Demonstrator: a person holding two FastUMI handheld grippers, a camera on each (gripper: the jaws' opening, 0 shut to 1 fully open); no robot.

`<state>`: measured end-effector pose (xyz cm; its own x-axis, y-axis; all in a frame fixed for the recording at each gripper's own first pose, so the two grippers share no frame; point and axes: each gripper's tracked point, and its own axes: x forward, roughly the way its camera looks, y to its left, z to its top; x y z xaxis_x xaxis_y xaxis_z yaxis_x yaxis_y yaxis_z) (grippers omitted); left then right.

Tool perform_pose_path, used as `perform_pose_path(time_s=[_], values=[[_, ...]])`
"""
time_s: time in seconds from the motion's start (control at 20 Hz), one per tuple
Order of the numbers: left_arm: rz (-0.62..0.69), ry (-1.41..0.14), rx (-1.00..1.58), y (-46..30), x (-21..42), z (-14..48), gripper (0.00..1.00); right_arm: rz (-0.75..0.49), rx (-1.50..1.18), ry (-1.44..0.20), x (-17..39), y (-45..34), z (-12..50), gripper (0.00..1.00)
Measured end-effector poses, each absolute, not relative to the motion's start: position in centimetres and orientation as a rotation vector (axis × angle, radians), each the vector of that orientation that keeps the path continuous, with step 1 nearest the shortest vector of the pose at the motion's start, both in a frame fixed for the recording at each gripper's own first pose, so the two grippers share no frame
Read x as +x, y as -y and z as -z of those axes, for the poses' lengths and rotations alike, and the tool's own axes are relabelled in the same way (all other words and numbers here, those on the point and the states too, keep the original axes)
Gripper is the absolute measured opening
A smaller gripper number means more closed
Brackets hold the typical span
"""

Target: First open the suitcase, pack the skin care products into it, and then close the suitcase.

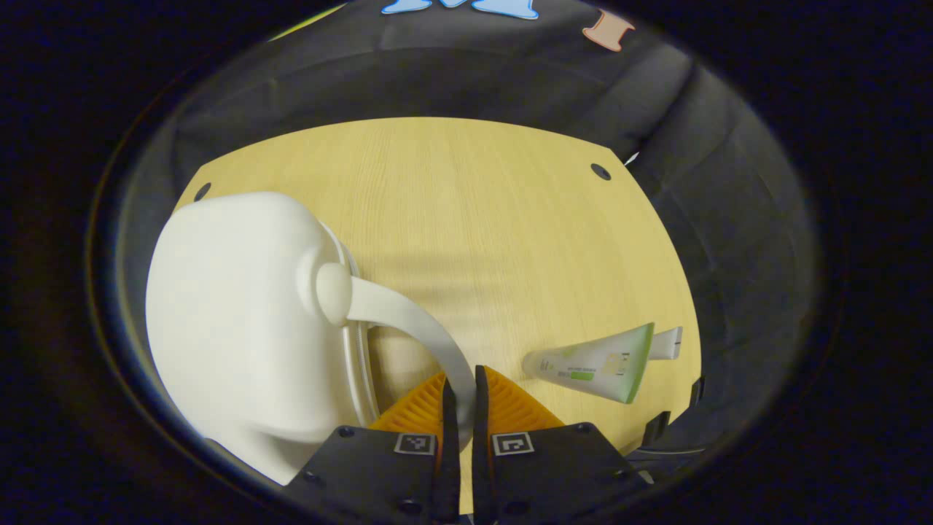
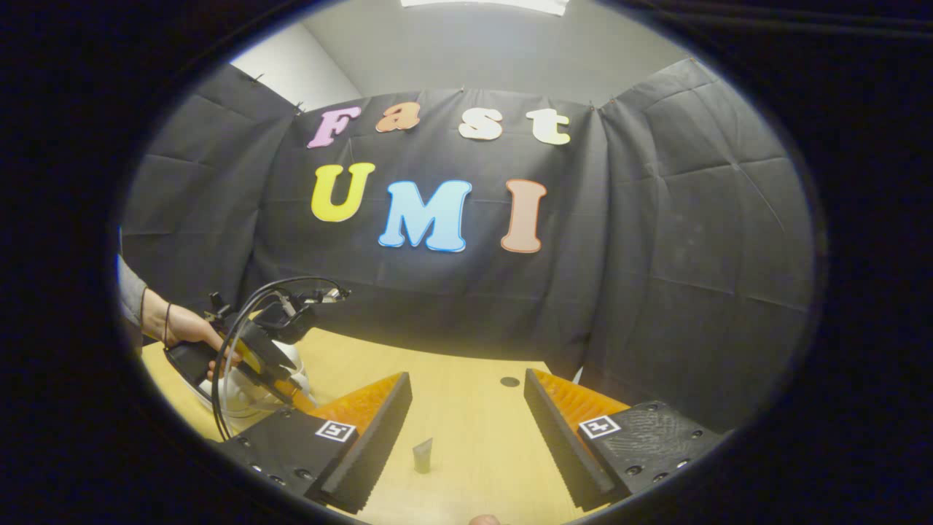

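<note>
Fingers of the left gripper (image 1: 461,397) pinch the suitcase (image 1: 240,328) handle (image 1: 419,328), while the tube (image 2: 423,456) lies just ahead between the right gripper's (image 2: 466,430) spread fingers.

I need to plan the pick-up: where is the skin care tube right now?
In the left gripper view, the skin care tube lies flat on the wooden table, right of the left gripper and the white suitcase.

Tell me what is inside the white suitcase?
Can't tell. The white suitcase is shut, so its inside is hidden. The left hand-held gripper pinches its handle. The tube lies outside on the table.
</note>
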<state>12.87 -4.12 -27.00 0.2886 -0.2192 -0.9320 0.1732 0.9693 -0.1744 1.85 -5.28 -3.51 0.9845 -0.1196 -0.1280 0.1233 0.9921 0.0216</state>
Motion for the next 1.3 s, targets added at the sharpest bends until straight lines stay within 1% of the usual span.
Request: perform_pose_path(time_s=[0.15, 0.35, 0.5, 0.7, 0.75, 0.8, 1.05, 1.2, 1.3], values=[[0.248, -1.254, -0.114, 3.9, 13.4, 24.0, 0.14, 0.078, 0.010, -0.092, 1.9, 4.4, 2.5, 0.95], [0.244, -1.197, -0.119, 1.0, 14.2, 15.7, 0.14, 0.006, 0.006, -0.048, 1.9, 2.7, 1.6, 0.95], [0.200, -1.176, -0.136, -2.0, 15.2, 10.1, 0.14, -0.028, 0.007, -0.022, 2.0, 1.5, 1.1, 0.95], [0.121, -1.107, -0.077, -9.8, 17.1, 3.3, 0.14, 0.007, -0.002, -0.025, 2.3, 0.9, 0.5, 0.95], [0.103, -1.099, -0.068, -11.9, 17.2, 2.1, 0.11, 0.017, 0.007, -0.022, 2.5, 0.6, 0.3, 0.95], [0.088, -1.094, -0.055, -14.1, 17.3, 1.1, 0.14, 0.030, 0.019, -0.023, 2.8, 0.3, 0.1, 0.95], [0.013, -1.047, 0.067, -26.5, 18.3, -1.3, 0.14, 0.132, 0.069, -0.054, 3.7, -1.3, -0.4, 0.95], [-0.098, -1.041, 0.194, -36.7, 18.9, 0.6, 0.14, 0.190, 0.088, -0.071, 3.9, -2.5, -1.1, 0.95], [-0.141, -1.043, 0.219, -42.1, 19.5, 2.2, 0.13, 0.226, 0.088, -0.090, 4.1, -3.3, -1.3, 0.95]])
